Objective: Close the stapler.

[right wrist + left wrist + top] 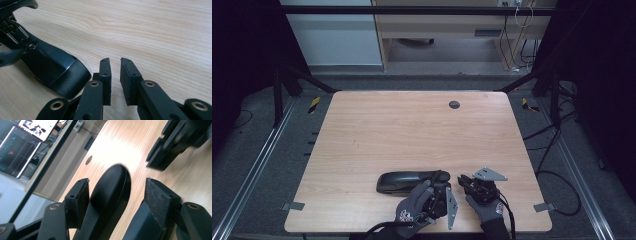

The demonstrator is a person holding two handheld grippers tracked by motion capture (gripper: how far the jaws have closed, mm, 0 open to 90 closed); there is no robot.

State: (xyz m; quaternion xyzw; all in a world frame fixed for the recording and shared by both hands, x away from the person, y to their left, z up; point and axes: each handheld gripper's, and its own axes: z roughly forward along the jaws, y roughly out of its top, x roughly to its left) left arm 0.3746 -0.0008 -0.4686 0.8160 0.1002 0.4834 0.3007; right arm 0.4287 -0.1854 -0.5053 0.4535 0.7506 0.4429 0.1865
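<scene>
A black stapler lies lengthwise near the front edge of the wooden table. My left gripper, held by a gloved hand, straddles the stapler's right end. In the left gripper view the stapler runs between the open jaws of the left gripper. One pad sits close beside it; the other pad stands clear with bare wood showing. My right gripper rests just right of the stapler. Its jaws stand a narrow gap apart with nothing in them, and the stapler lies to their left.
A round grommet hole sits near the table's far edge. Black cables lie on the floor to the right. Metal frame rails run along the left side, and a wooden desk stands beyond the table.
</scene>
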